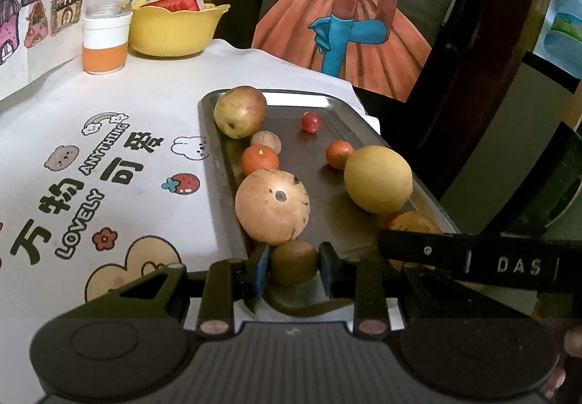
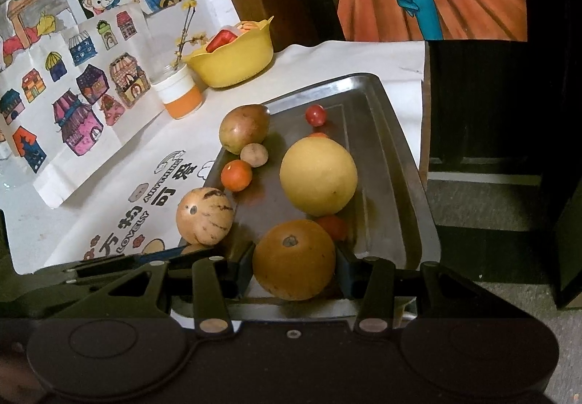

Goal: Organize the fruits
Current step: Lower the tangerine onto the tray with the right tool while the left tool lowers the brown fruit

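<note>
A metal tray (image 1: 334, 106) holds several fruits. In the left wrist view my left gripper (image 1: 294, 269) is shut on a small brown kiwi-like fruit (image 1: 293, 260) at the tray's near end, its blue pads (image 1: 260, 267) against both sides. Just beyond it sit a striped pale melon (image 1: 272, 206) and a big yellow fruit (image 1: 378, 184). In the right wrist view my right gripper (image 2: 294, 267) is shut on a round orange-brown fruit (image 2: 293, 258) at the tray's (image 2: 393, 156) near edge. The right gripper's black body (image 1: 473, 258) crosses the left view and half hides that fruit.
Farther along the tray lie a green-red apple (image 1: 240, 111), a cherry tomato (image 1: 311, 122), a pale nut-like fruit (image 1: 265, 142) and two small oranges (image 1: 260, 159). A yellow bowl (image 1: 174, 29) and an orange-white jar (image 1: 105, 40) stand at the back. The table edge runs right of the tray.
</note>
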Demonstrator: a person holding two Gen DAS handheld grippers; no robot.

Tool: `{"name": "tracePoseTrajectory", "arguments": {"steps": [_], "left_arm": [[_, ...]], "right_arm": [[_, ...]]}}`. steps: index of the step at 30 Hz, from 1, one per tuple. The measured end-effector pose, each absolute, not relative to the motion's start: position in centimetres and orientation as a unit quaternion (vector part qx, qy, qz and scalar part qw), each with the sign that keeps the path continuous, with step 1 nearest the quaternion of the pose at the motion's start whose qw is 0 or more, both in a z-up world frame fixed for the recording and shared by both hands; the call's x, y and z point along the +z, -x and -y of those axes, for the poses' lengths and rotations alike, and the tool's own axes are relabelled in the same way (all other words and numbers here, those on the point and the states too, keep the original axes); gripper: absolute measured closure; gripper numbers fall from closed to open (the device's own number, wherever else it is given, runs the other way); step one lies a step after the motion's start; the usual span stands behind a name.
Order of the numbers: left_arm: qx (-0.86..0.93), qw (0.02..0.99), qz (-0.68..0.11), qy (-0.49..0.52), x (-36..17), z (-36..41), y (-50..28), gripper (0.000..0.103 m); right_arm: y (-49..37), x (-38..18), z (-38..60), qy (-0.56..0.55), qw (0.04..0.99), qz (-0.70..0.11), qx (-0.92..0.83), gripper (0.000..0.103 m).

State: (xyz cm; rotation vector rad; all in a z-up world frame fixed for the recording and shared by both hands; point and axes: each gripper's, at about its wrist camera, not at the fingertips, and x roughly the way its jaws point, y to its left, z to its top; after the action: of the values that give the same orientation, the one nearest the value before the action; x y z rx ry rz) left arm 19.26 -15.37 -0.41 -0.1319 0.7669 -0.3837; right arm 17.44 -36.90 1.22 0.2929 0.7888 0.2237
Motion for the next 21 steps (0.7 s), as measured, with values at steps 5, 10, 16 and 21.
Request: {"name": "tracePoseTrajectory", "arguments": {"steps": [5,10,16,21], "left_arm": [[-0.182,0.911,-0.365,0.064,-0.4,15.3,-20.0,0.071],[-0.178,0.914,-0.359,0.064,-0.4,15.4,-20.8,0.071],[-0.176,0.914,-0.358,0.067,-0.7,15.5,-21.4,0.071],[-0.176,0.914,-0.359,0.068,-0.9,15.6,-21.7,0.070]], "right_arm": [[-17.6,0.8,36.6,-0.124,0.914,-0.371,0.105,0.055],[-17.7,0.6,36.0,-0.094,0.928,-0.348,0.094,0.055],[-17.7,0.2,35.2,-0.054,0.941,-0.324,0.079,0.054],[-17.9,0.0,34.9,-0.047,0.947,-0.310,0.069,0.053]]}}
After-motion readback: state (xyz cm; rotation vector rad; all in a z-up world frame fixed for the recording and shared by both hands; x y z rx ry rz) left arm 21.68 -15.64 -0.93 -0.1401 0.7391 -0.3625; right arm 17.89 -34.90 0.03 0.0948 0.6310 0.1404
